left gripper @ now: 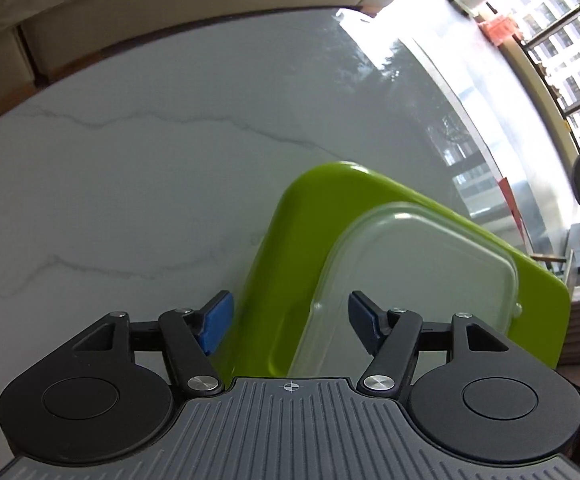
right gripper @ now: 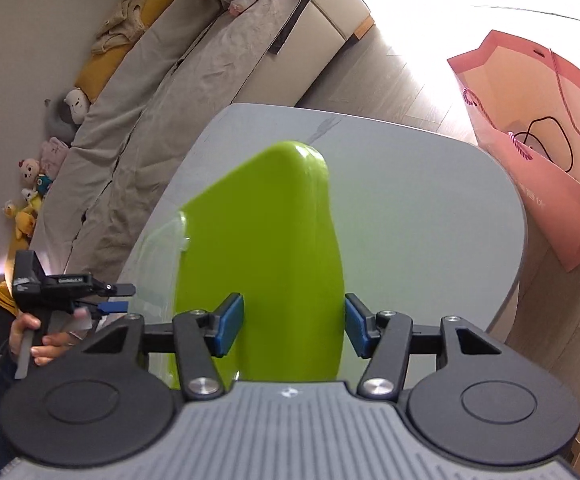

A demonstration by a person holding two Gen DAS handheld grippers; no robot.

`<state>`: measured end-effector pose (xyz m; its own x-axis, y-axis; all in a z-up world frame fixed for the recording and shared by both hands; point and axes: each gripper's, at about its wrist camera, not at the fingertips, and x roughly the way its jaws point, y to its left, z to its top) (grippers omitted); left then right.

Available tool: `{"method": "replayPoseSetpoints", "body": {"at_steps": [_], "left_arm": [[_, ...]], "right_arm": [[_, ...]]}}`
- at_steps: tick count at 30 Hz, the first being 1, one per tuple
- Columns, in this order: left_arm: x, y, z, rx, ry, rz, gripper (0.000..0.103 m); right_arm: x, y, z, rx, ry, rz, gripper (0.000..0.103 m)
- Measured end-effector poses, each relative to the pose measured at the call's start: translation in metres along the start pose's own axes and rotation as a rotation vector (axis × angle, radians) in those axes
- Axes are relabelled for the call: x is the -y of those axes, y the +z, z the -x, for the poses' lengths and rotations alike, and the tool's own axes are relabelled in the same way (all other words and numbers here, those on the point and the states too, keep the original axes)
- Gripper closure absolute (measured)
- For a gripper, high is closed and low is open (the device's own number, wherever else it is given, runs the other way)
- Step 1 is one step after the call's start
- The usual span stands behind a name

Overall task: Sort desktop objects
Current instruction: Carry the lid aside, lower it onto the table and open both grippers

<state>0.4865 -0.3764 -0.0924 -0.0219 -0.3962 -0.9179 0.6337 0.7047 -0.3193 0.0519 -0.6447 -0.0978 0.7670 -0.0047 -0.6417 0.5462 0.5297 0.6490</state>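
One green tray (left gripper: pixel 290 240), one clear lid (left gripper: pixel 409 272) on it, marble table (left gripper: pixel 130 160), left gripper (left gripper: pixel 290 320) wide, right gripper (right gripper: pixel 293 324) wide.

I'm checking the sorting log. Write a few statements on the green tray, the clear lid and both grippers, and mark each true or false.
1. The clear lid lies on the green tray. True.
2. The left gripper is shut on the lid. False: it is open.
3. The right gripper is open, one finger on each side of the tray. True.
4. The tray sits on the floor. False: it is on the marble table.
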Motion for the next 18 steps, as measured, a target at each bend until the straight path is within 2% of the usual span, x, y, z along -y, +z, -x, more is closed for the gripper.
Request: {"method": "replayPoseSetpoints", "body": {"at_steps": [5,10,12,15,18], "left_arm": [[-0.009,-0.011,0.058,0.110,0.097,0.012,0.032],[-0.003,-0.066,0.148,0.294,0.036,0.076,0.017],[0.003,-0.098,0.186,0.360,0.024,0.098,0.015],[0.005,-0.153,0.236,0.397,0.085,0.112,0.012],[0.017,-0.197,0.256,0.377,0.209,0.143,0.010]], "right_arm": [[-0.036,-0.016,0.007,0.010,0.031,0.095,0.046],[-0.071,-0.032,0.015,0.020,0.063,0.189,0.042],[-0.085,-0.039,0.018,0.024,0.075,0.227,0.042],[-0.107,-0.049,0.022,0.030,0.094,0.284,0.038],[-0.128,-0.058,0.026,0.036,0.113,0.340,0.034]]}}
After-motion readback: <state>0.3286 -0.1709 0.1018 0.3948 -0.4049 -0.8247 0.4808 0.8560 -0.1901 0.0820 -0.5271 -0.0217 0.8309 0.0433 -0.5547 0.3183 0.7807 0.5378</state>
